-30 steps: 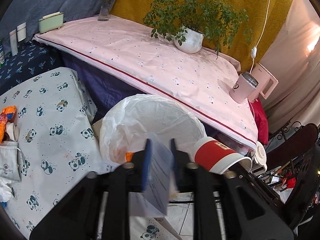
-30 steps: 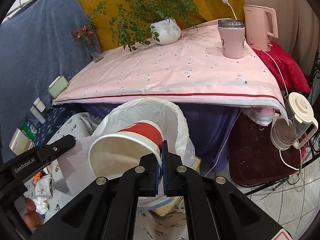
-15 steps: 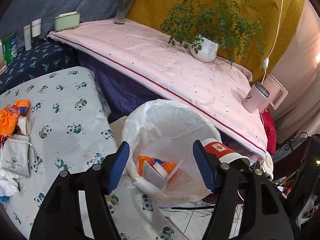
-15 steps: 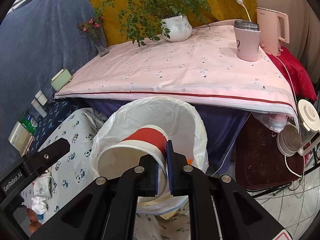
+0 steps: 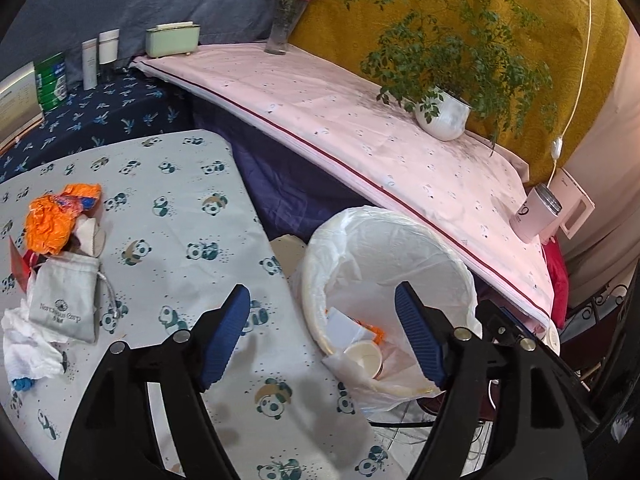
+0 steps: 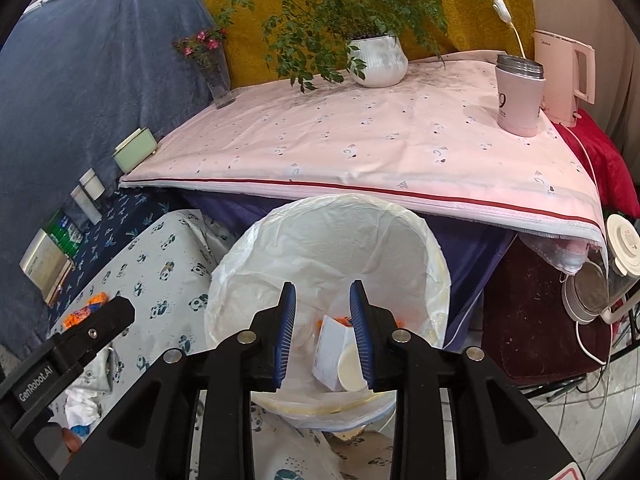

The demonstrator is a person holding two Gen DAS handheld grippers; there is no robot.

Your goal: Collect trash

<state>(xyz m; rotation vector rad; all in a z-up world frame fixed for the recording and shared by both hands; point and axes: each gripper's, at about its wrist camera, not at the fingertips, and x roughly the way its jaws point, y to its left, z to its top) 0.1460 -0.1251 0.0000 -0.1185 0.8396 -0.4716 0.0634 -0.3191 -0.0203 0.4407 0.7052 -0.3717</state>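
A bin with a white liner (image 5: pixel 384 240) (image 6: pixel 328 236) stands between the panda-print table (image 5: pixel 180 208) and the pink-covered table. In it lie a paper cup (image 5: pixel 364 356) (image 6: pixel 350 364), a white card (image 5: pixel 344 328) (image 6: pixel 330 344) and an orange scrap (image 5: pixel 376 334). My left gripper (image 5: pixel 322 300) hovers over the bin's near rim, jaws opening wide, nothing between them. My right gripper (image 6: pixel 323 292) hangs above the bin's mouth, jaws opening, empty. On the panda table's left lie an orange wrapper (image 5: pixel 56 216), a grey pouch (image 5: pixel 64 304) and crumpled white tissue (image 5: pixel 28 348).
The pink-covered table (image 6: pixel 360 152) carries a potted plant (image 6: pixel 378 60), a pink tumbler (image 6: pixel 520 96), a kettle (image 6: pixel 564 76) and a flower vase (image 6: pixel 218 80). A blender jug (image 6: pixel 588 292) and cords sit on the floor at right. Bottles and a green tin (image 5: pixel 50 80) line the dark blue shelf.
The left gripper opened and its white card fell into the bin. The right gripper opened and the red paper cup dropped in too. The left view swung toward the panda table.
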